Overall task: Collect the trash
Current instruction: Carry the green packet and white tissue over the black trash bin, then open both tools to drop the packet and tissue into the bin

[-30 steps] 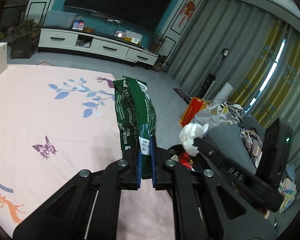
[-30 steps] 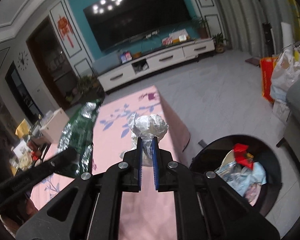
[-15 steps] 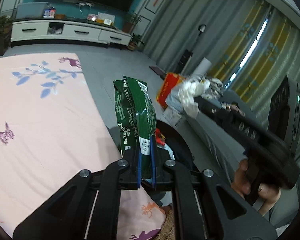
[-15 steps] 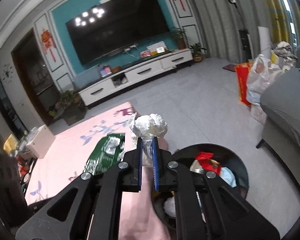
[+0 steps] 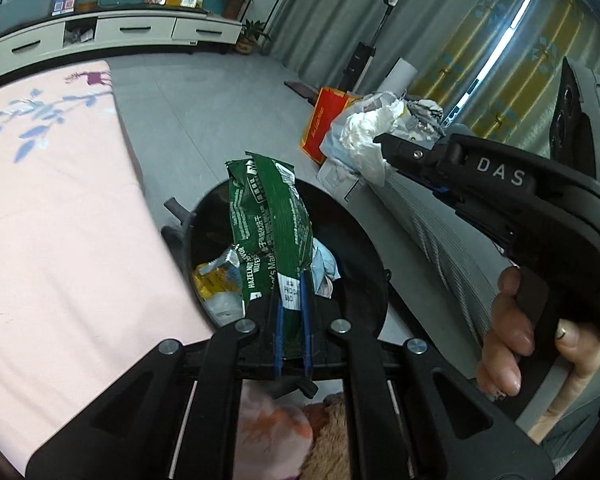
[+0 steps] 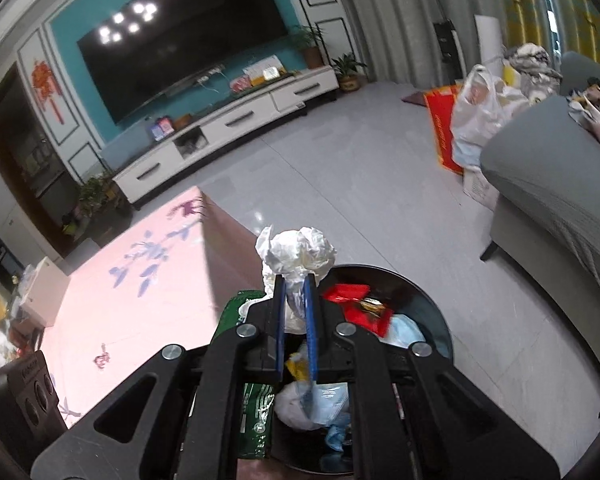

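A black trash bin [image 5: 364, 236], half hidden behind both tools, is seen beside the pink tablecloth [image 5: 60, 208]. Above it, a green wafer wrapper [image 5: 270, 220] is clamped upright by the left gripper [image 5: 291, 312]; crumpled white paper [image 6: 296, 254] is pinched by the right gripper [image 6: 295, 316].

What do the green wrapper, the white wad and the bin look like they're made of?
Green wrapper: thin printed plastic film, glossy, judging by its sheen and sharp creases; a foil lining is possible.
White wad: crumpled thin plastic or tissue; its folds look soft and slightly shiny, so I can't tell which.
Bin: black, smooth and glossy, probably hard plastic.
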Demonstrator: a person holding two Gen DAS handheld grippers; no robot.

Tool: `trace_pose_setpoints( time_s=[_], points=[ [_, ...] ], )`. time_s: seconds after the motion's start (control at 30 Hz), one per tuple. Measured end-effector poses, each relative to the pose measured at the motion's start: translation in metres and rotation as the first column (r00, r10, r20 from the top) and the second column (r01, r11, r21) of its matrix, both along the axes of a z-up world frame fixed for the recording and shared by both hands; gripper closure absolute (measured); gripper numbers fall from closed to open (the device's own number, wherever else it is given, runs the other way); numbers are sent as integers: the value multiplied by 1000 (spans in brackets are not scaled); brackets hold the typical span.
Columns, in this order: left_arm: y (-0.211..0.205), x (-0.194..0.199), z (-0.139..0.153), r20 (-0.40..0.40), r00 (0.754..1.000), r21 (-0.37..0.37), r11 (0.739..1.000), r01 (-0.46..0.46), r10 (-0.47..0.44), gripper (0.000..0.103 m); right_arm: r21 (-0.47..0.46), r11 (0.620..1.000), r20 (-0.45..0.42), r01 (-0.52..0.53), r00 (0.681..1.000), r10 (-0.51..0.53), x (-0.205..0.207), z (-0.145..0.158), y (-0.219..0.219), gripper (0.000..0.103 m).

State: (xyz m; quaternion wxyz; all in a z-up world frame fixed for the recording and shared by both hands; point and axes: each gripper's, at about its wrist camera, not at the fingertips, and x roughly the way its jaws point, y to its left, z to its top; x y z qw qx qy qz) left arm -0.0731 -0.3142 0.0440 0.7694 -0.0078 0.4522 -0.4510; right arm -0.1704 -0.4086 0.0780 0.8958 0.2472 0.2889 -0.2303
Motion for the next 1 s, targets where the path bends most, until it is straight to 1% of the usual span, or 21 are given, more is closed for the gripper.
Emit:
trace_pose_setpoints(
  time_s=[0.1,0.17,0.3,0.47,0.67,0.73,0.77,0.8,0.83,0.87,0.9,0.93,0.97,1.0],
  points=[
    [-17,2,-16,-36,999,25,1000,12,-11,95,20,1000,-25,21,999,-21,2,-10,-12,93],
    [-27,3,-25,-66,998,36,999,16,-14,95,51,998,-47,32,998,-30,5,-19,-20,93],
    [-44,8,-35,-93,995,53,998,28,-23,95,81,996,-74,43,997,-37,7,-30,-29,93],
    [-54,12,-45,-112,994,86,996,26,-16,95,125,991,-115,38,993,-23,12,-45,-38,93],
    [-62,11,-51,-124,992,111,993,28,-14,94,154,987,-141,44,990,-22,14,-53,-44,93],
    [-63,11,-51,-120,993,115,993,23,-9,94,156,986,-154,53,988,-28,14,-54,-45,91],
    [-63,10,-51,-119,993,115,993,21,-7,91,156,986,-158,55,987,-30,14,-54,-47,90],
    [-63,10,-50,-116,993,118,993,16,-2,81,157,986,-158,57,987,-32,14,-54,-47,86],
    [-61,8,-50,-112,994,118,993,12,1,74,158,986,-155,61,987,-36,13,-53,-48,79],
    [-63,8,-49,-108,994,118,993,10,3,62,159,985,-146,67,988,-44,11,-51,-48,74],
    [-64,7,-48,-100,995,118,993,5,7,53,160,985,-136,70,990,-48,9,-50,-49,64],
    [-62,5,-45,-85,996,116,993,-3,13,51,161,984,-119,74,991,-55,6,-47,-49,54],
    [-62,5,-44,-76,997,118,993,-5,15,45,162,984,-105,79,993,-63,3,-44,-50,49],
    [-61,4,-41,-64,998,123,992,-8,16,37,162,983,-94,83,993,-68,1,-43,-50,42]
  ],
)
